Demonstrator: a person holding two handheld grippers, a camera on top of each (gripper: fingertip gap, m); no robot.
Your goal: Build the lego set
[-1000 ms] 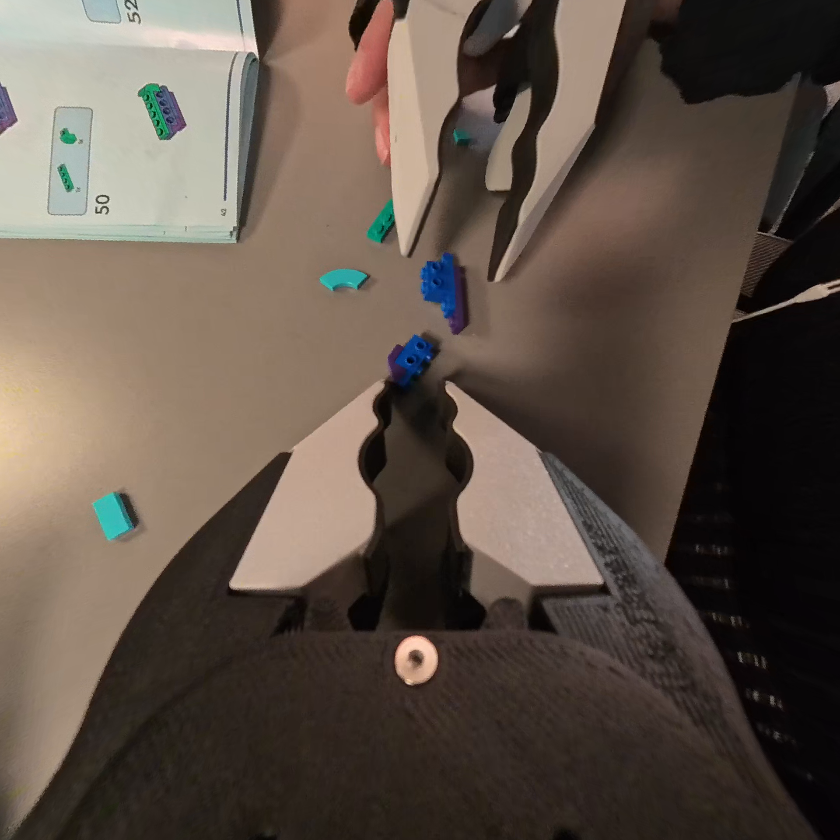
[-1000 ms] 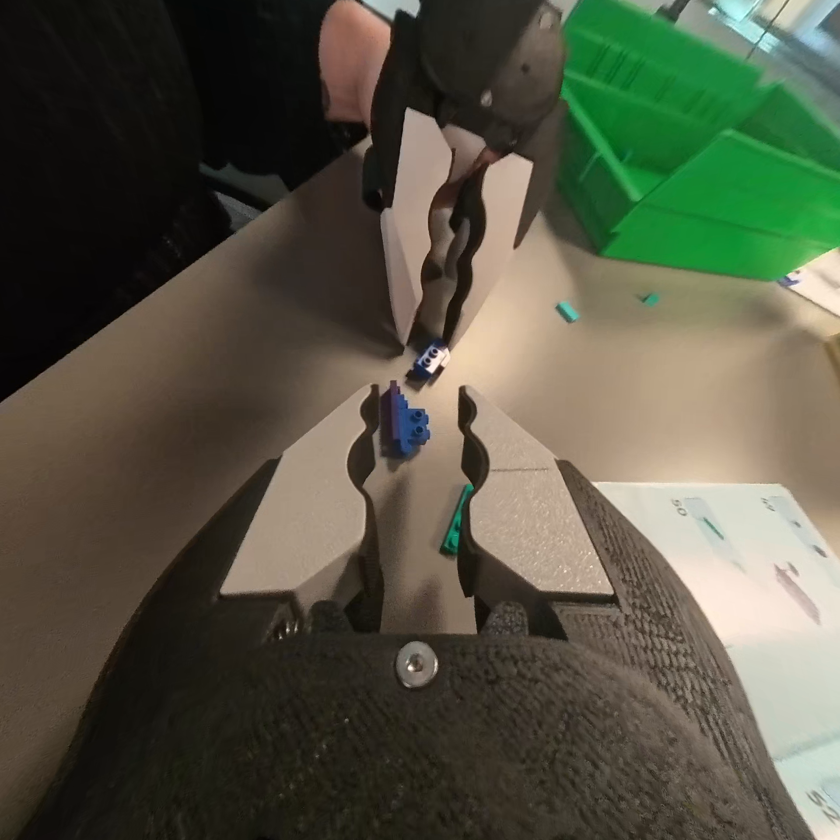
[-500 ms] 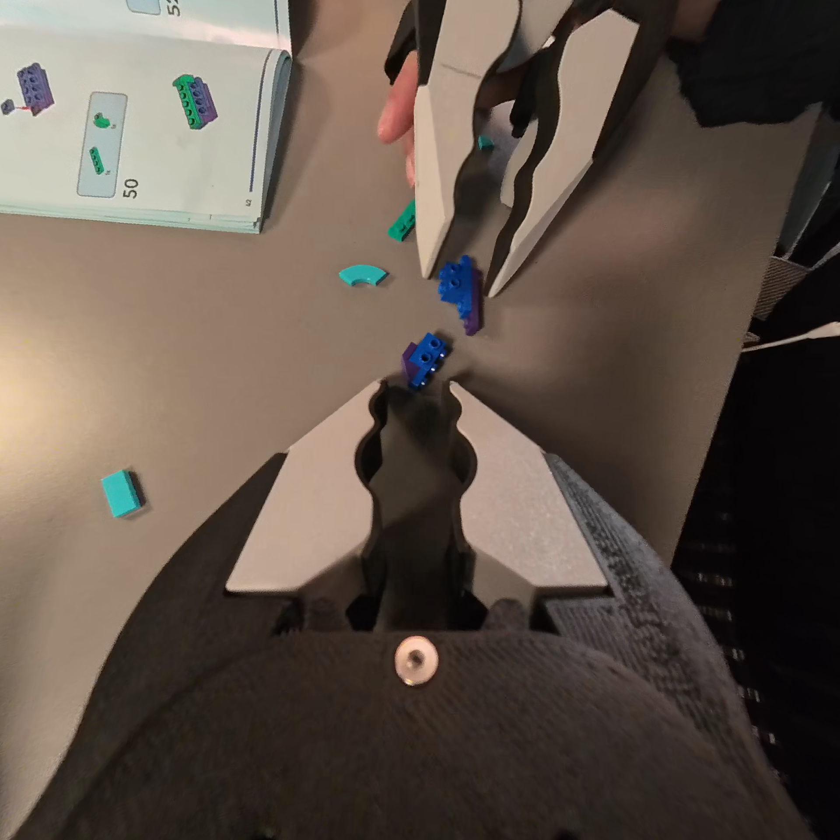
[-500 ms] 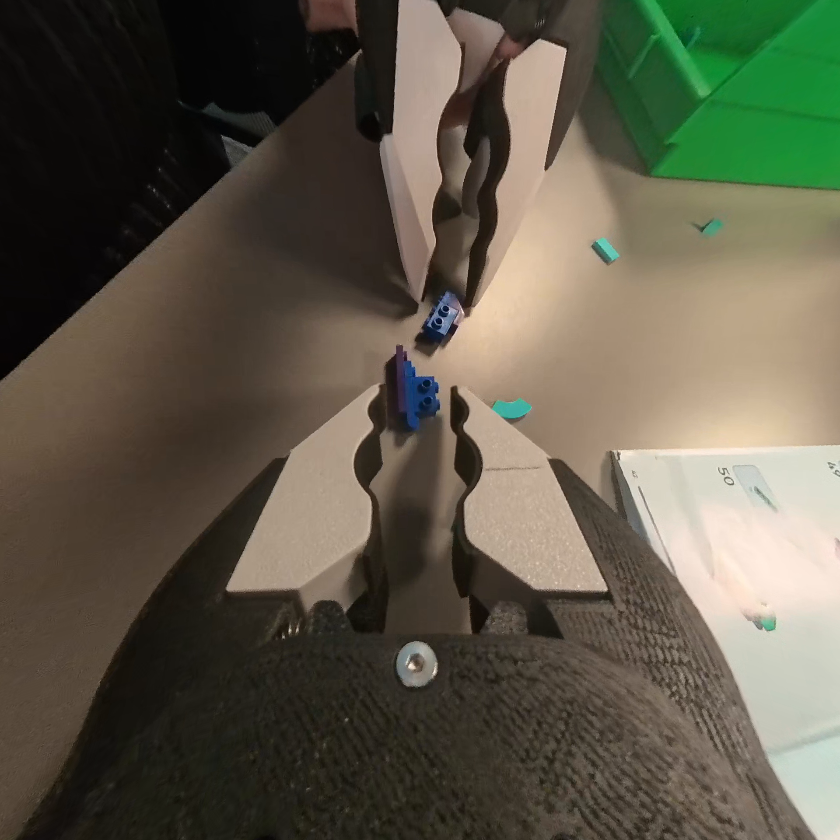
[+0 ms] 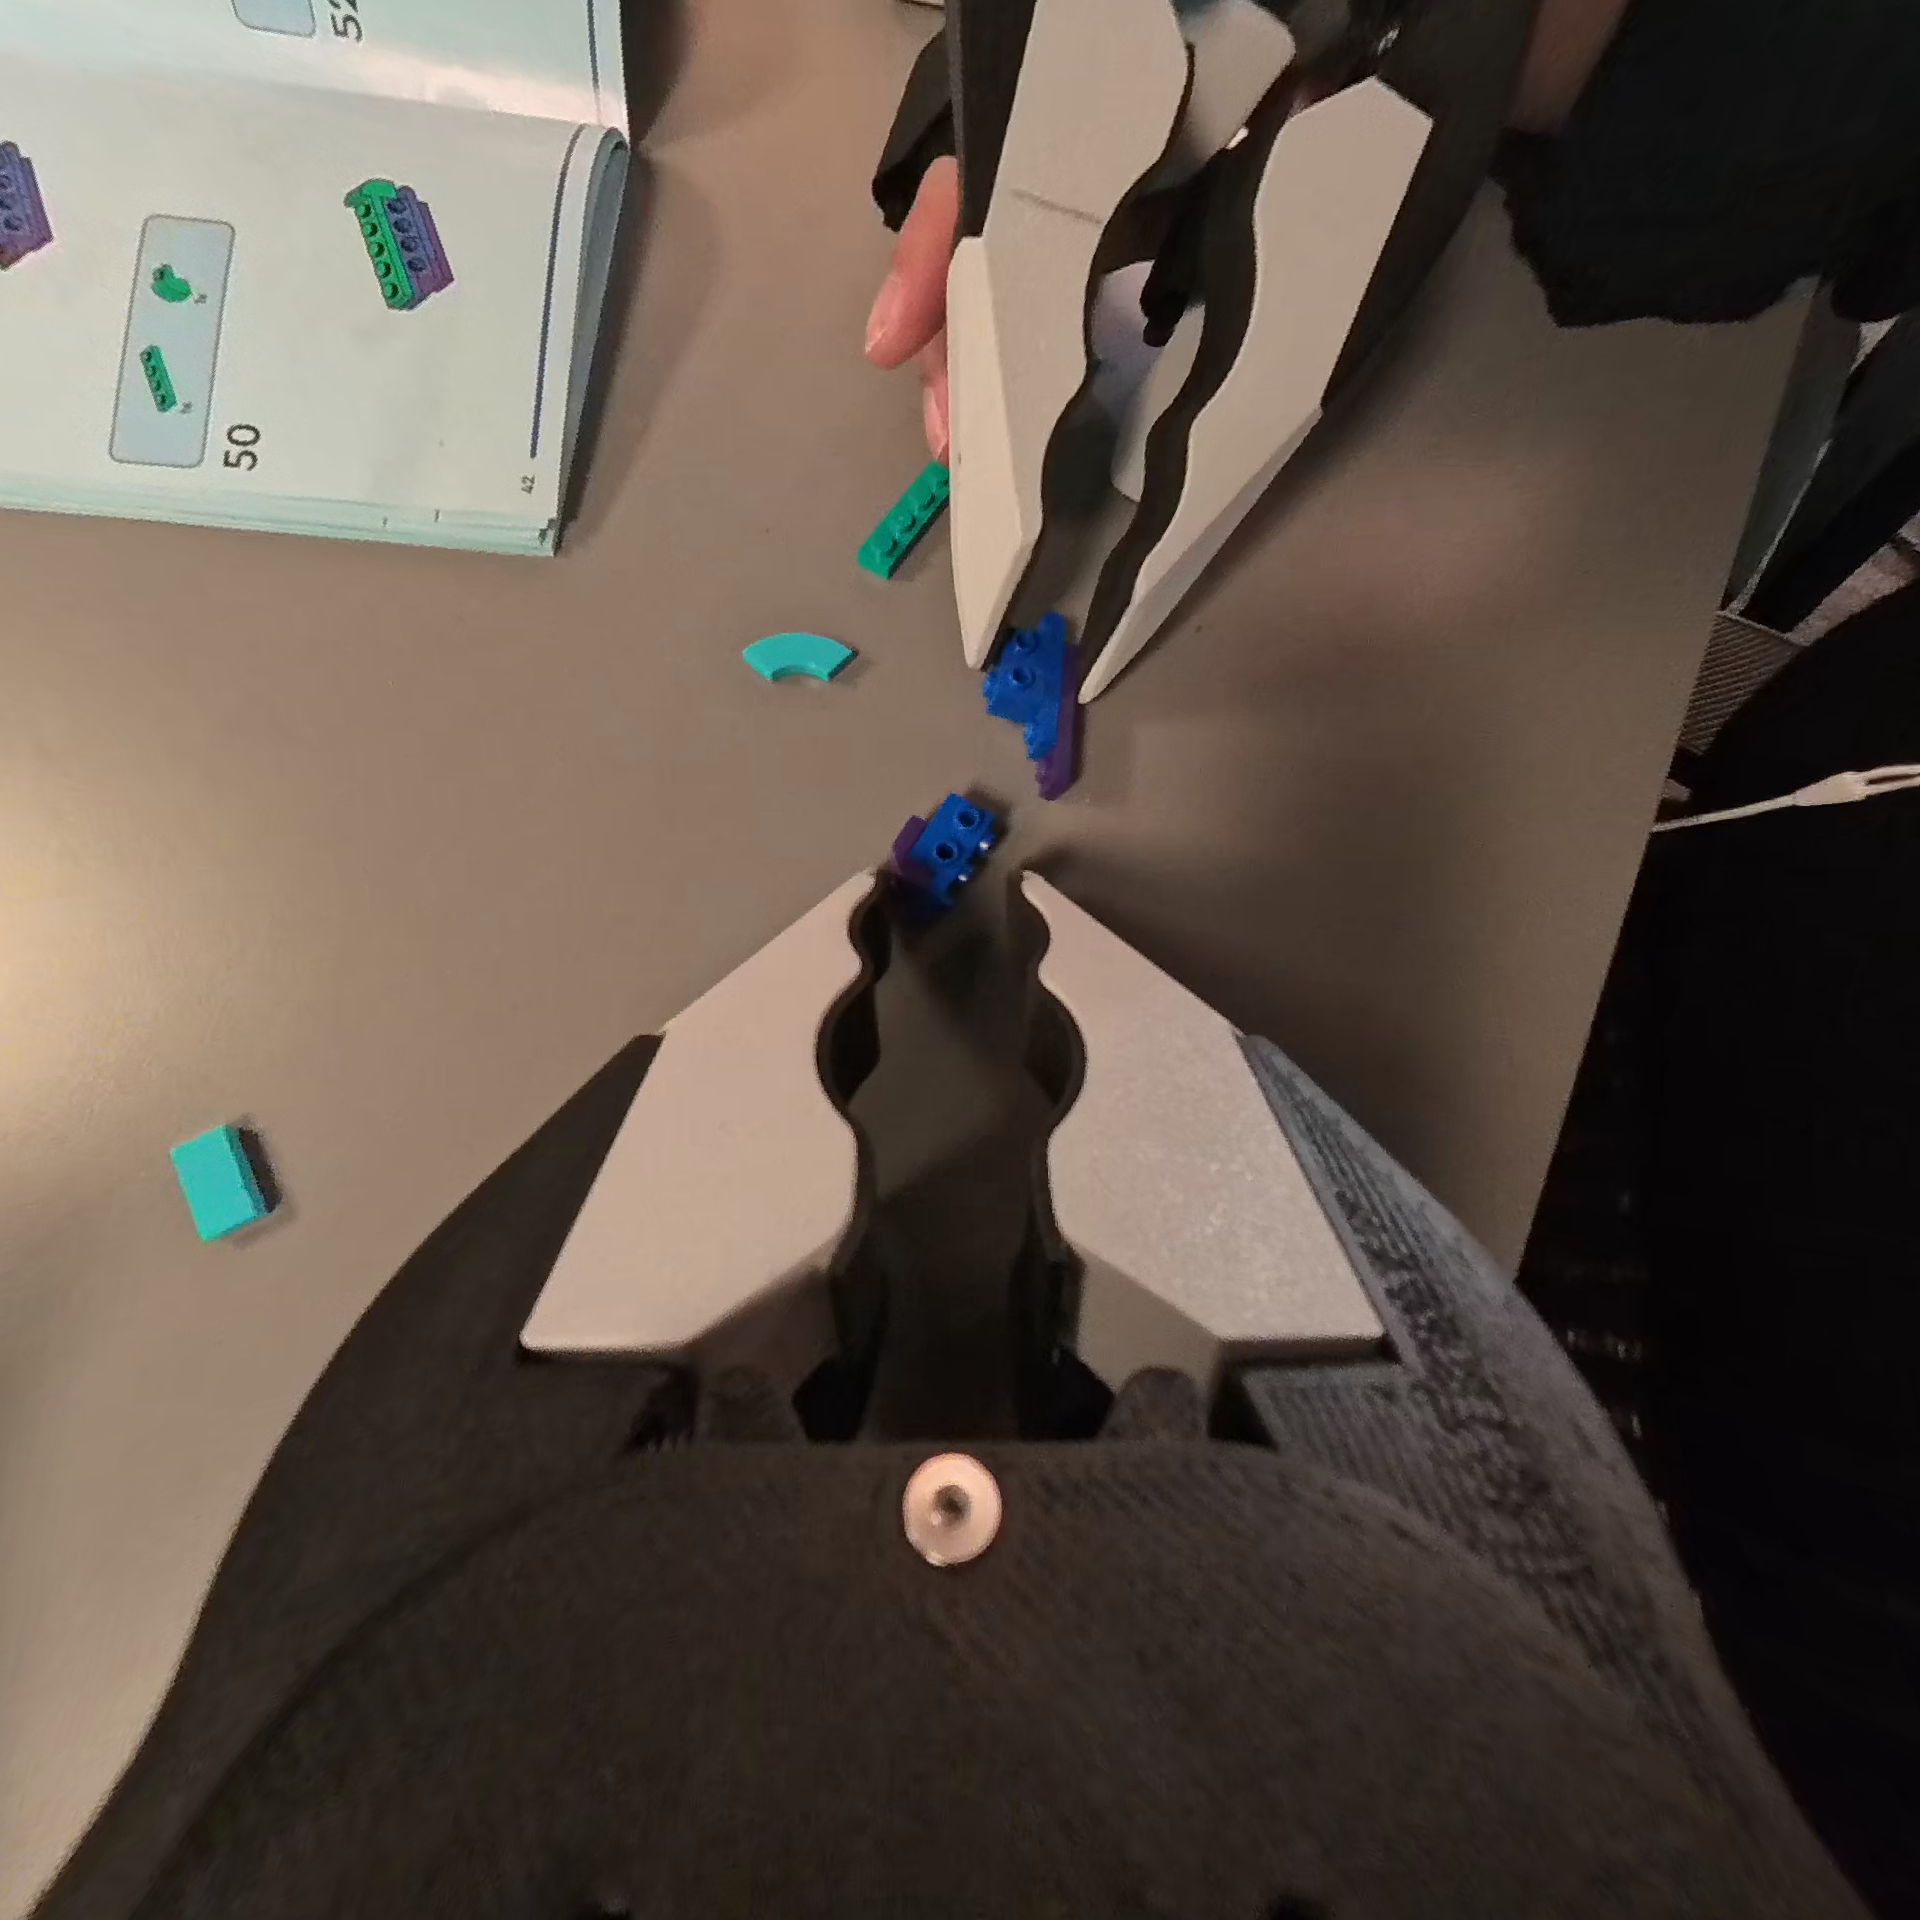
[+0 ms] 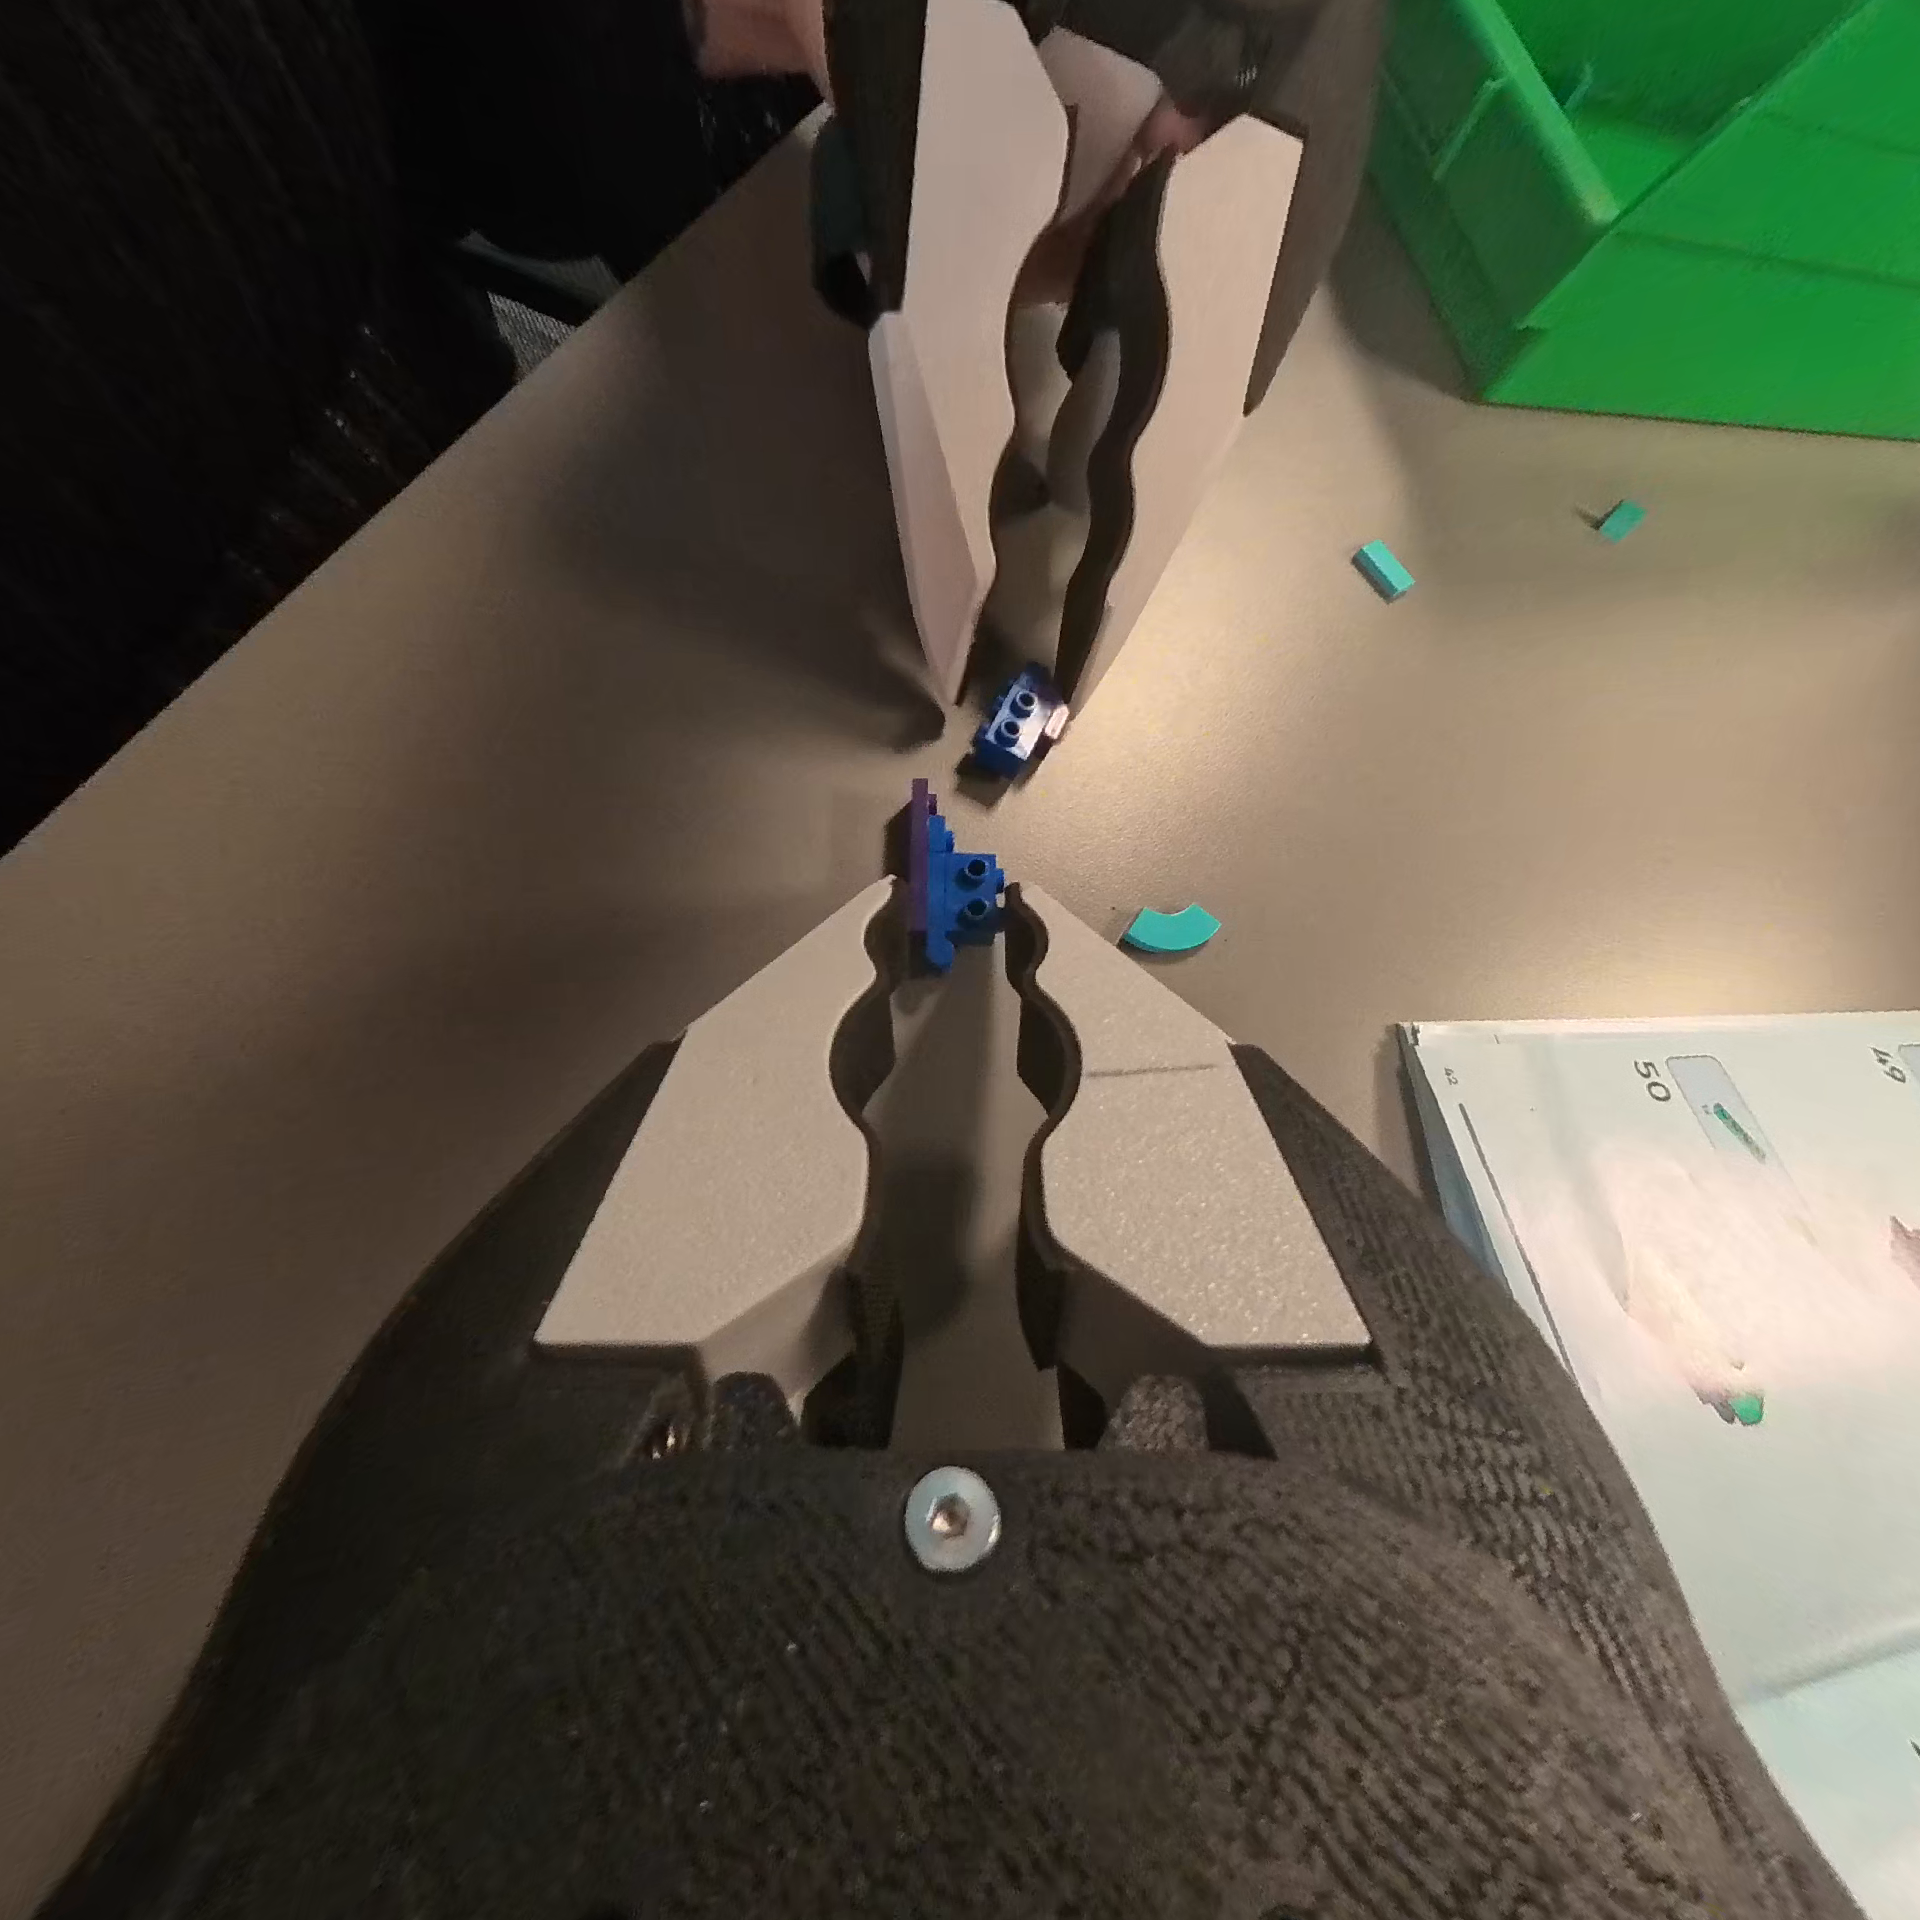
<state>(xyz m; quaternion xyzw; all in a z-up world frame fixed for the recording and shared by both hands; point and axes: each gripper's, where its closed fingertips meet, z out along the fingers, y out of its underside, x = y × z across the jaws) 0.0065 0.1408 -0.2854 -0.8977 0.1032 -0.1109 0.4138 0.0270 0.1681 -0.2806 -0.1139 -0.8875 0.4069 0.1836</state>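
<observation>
Right gripper [image 6: 951, 894] closed on larger blue-and-purple lego assembly [image 6: 951, 899], standing on edge on grey table [image 6: 416, 883]. Left gripper [image 5: 948, 878] parted, tips at either side of smaller blue-purple block [image 5: 948, 847], left tip just touching, not clamped. Teal curved tile [image 5: 798, 658], green plate [image 5: 904, 520], instruction booklet [image 5: 291, 312] nearby.

Left claw [image 5: 948, 883] gapes around small blue-purple brick cluster [image 5: 948, 847].
</observation>
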